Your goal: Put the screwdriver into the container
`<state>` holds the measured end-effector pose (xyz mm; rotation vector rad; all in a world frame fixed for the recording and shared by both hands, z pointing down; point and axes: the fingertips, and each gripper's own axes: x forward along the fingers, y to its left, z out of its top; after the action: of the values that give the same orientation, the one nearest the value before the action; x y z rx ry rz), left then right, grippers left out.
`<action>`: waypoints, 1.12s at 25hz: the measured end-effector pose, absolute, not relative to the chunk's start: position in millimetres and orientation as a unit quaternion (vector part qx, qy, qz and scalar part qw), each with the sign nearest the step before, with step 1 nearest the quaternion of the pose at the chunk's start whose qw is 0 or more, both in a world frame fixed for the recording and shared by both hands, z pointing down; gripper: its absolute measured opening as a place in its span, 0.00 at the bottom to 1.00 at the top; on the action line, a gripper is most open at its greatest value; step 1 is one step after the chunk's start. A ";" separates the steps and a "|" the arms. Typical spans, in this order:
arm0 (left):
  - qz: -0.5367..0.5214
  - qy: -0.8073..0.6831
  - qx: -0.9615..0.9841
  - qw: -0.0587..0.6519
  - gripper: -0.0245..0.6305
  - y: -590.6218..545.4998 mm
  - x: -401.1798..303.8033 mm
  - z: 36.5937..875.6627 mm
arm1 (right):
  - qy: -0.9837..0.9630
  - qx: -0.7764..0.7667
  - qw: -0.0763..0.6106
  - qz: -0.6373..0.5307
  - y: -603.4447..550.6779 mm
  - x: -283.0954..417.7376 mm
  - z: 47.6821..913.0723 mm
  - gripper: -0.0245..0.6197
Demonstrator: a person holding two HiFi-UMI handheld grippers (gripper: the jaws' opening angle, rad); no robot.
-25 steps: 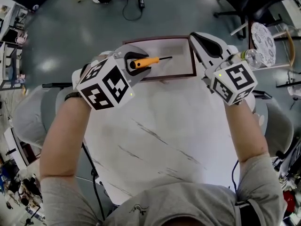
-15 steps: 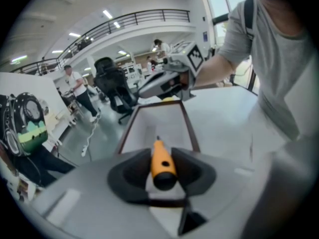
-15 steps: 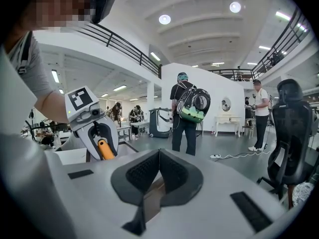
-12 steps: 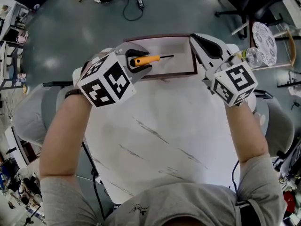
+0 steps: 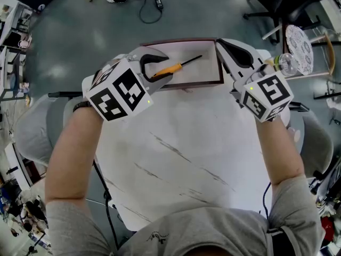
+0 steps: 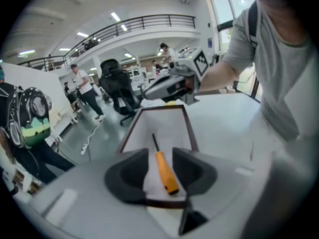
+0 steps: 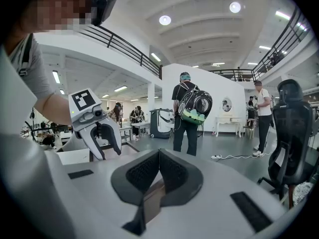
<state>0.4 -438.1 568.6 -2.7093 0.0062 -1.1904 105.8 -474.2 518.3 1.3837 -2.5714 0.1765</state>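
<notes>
The orange-handled screwdriver [image 5: 170,68] [image 6: 166,174] lies slanted inside the shallow dark-rimmed container [image 5: 205,71] [image 6: 169,126] at the table's far edge, its black shaft towards the far right. My left gripper [image 5: 166,67] [image 6: 160,154] hangs over the container's left end. Its jaws have just been opening and now stand open on either side of the handle, with a gap to each pad. My right gripper [image 5: 218,42] [image 7: 159,154] is at the container's right wall, shut on that brown wall.
The container sits on a white marbled table [image 5: 181,143]. A clear bottle [image 5: 282,64] and a patterned plate [image 5: 298,41] stand off to the right. Office chairs and cables are on the floor beyond, and people stand in the hall behind.
The left jaws have widened. The screwdriver has left their grip, dropped into the container and swung from level to slanted. The right gripper has not moved.
</notes>
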 end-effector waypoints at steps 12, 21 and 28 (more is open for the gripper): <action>-0.391 0.009 -0.916 0.091 0.26 -435.5 -1.7 562.3 | -0.873 0.472 0.108 0.059 -470.5 105.6 512.7 0.05; -0.312 0.049 -0.947 0.061 0.25 -427.7 -8.5 513.4 | -0.871 0.472 0.112 0.076 -458.8 106.5 509.1 0.05; -0.234 0.104 -0.967 -0.008 0.18 -411.3 -48.5 473.9 | -0.867 0.475 0.106 0.103 -442.3 94.6 495.1 0.05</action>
<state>-48.5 -411.3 473.9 -3.0526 0.3289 -0.7379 94.6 -442.3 495.1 1.3999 -2.5551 0.3021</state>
